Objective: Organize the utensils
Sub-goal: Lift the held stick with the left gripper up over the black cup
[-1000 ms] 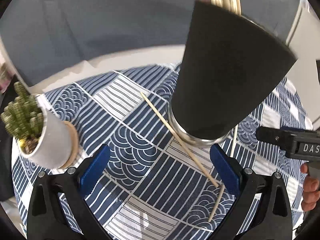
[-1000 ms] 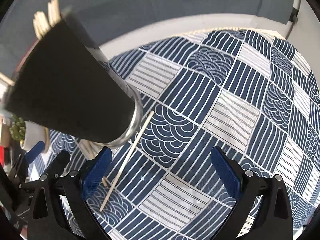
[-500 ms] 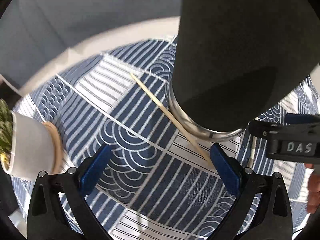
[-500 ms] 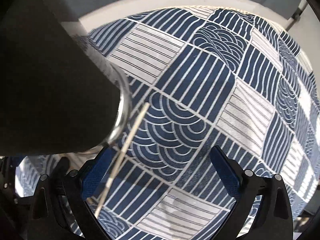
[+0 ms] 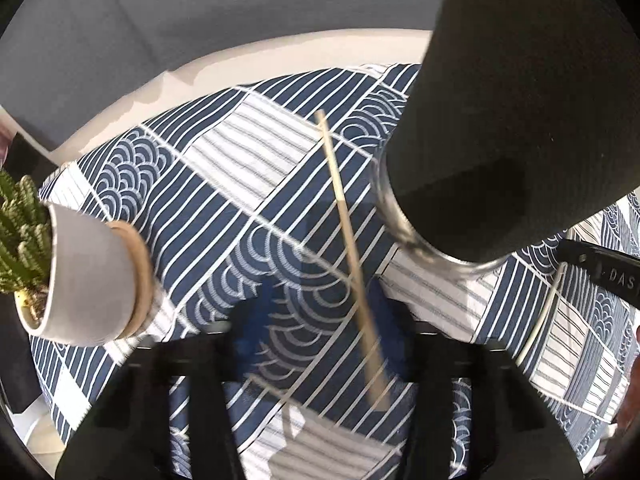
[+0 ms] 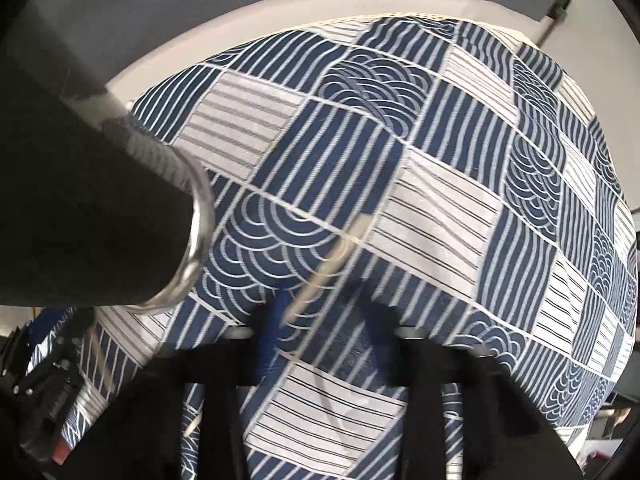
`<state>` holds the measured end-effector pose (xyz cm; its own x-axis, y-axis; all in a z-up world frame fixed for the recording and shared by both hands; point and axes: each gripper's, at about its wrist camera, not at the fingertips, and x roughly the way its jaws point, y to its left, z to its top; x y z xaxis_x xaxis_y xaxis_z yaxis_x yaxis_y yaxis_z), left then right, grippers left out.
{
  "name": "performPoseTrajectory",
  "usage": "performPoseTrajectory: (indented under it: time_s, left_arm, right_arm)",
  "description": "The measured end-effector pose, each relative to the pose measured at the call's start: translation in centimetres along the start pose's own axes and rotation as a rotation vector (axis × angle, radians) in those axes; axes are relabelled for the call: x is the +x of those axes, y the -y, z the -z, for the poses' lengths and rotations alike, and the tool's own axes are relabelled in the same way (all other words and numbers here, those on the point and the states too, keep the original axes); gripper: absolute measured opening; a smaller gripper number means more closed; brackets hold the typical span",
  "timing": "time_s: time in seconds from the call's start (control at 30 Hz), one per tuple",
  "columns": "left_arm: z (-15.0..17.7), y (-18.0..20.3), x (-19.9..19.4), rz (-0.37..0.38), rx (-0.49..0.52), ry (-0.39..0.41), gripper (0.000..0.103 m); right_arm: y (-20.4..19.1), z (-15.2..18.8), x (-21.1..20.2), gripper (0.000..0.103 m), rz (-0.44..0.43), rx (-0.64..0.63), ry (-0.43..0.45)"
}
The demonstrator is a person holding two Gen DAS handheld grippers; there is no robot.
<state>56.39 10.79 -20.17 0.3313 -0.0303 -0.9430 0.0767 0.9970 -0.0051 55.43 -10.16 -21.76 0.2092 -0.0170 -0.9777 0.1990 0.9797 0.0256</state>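
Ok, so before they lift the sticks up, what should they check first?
1. First chopstick between the left gripper's jaws: ok. The jaws have just been closing around it.
2. Left grip firm: cannot tell, the picture is blurred.
3. Second chopstick between the right gripper's jaws: ok. These jaws have just been closing too.
4. Right grip firm: cannot tell, also blurred.
5. Black cup standing: ok, but it is close beside both sticks, so lifting probably needs care.
6. Cactus pot out of the way: ok, it sits off to the side.
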Motion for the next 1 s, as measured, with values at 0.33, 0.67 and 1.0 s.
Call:
performPoseTrajectory:
  time_s: [0.33, 0.67, 1.0]
  left_arm:
    - [0.5, -4.3, -0.5, 0.091, -0.079, -0.076, 0.005]
    - [3.0, -5.6, -5.6, 0.04, -0.176, -0.016, 0.005]
    - [5.5, -2.8, -12.9, -0.053, -0.252, 0.095, 0.005]
  right_arm:
    - [5.3, 2.1, -0.8, 0.005, -0.018, 0.015, 0.006]
    - [8.1, -0.2, -5.2, 0.005, -0.109, -0.027, 0.078]
    - [7.0, -2.1, -10.9, 0.005, -0.178, -0.195, 0.191]
